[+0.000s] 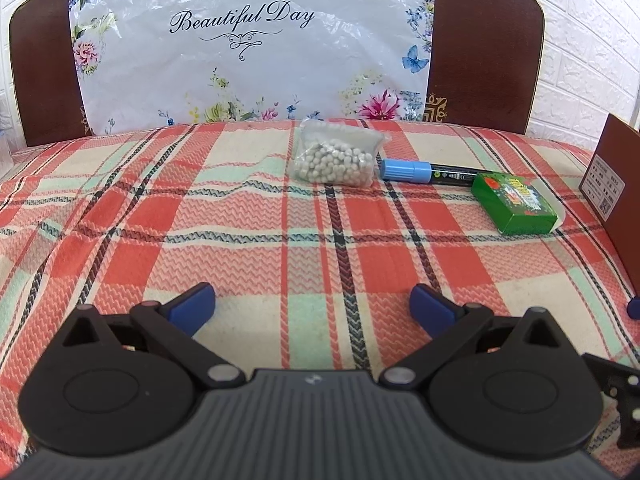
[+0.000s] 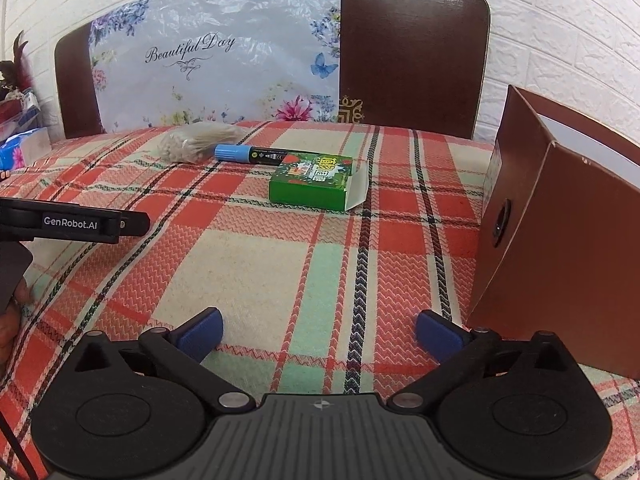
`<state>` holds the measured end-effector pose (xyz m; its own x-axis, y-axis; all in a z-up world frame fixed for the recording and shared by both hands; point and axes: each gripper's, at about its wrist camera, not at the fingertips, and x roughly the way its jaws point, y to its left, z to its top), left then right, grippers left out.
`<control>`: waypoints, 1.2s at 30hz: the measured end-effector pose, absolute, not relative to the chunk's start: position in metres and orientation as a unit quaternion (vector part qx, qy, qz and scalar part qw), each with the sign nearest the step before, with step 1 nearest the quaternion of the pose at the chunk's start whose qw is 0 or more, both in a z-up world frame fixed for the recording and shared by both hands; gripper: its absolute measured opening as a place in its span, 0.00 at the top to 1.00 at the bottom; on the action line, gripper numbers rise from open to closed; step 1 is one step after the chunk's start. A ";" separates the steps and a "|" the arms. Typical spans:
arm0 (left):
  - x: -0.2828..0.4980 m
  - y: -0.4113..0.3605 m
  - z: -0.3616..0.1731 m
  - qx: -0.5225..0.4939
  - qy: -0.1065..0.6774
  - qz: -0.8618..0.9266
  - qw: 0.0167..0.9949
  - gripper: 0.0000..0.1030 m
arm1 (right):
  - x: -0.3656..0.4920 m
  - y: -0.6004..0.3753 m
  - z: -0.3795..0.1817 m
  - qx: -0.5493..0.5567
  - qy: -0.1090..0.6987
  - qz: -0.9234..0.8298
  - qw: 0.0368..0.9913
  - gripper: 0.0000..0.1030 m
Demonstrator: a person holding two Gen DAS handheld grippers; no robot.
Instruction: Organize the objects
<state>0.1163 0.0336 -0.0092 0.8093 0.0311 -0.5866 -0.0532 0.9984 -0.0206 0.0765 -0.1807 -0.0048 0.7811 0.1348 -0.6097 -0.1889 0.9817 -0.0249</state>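
At right frame edge, left wrist view: brown cardboard box (image 1: 616, 200) cut off; white label with QR code, print too small to read. Right wrist view shows box (image 2: 560, 240) with round hole in its side, interior hidden. Marker (image 1: 428, 171), blue cap, black barrel, far end hidden behind green carton (image 1: 516, 202); carton print illegible, end flap open. Clear bag of pale beads (image 1: 336, 160) just beside marker cap. Floral plastic bag (image 1: 252, 40) on headboard (image 1: 480, 60) reads "Beautiful Day". Left gripper (image 1: 312, 304) wide open, holding nothing; its side reads "GenRobot.AI". Right gripper (image 2: 318, 334) wide open, empty, over plaid cloth (image 2: 256, 272).
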 end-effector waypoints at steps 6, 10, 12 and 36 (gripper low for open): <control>0.115 0.036 -0.009 -0.028 0.303 0.020 0.953 0.00 | 0.107 -0.169 0.000 -0.041 0.303 0.093 0.948 0.01; 0.114 0.037 -0.009 -0.034 0.300 0.018 0.953 0.00 | 0.140 -0.158 0.002 -0.040 0.294 0.101 0.950 0.06; 0.115 0.038 -0.009 -0.037 0.299 0.018 0.953 0.00 | 0.156 -0.152 0.002 -0.046 0.291 0.095 0.951 0.06; 0.127 0.027 -0.005 -0.009 0.331 0.028 0.943 0.00 | 0.020 -0.235 0.001 -0.036 0.294 0.095 0.950 0.41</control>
<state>0.1269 0.0269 -0.0053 0.7795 0.0464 -0.6247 -0.0580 0.9983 0.0017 0.0202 -0.2353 0.0005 0.8086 0.1591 -0.5665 -0.2019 0.9793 -0.0131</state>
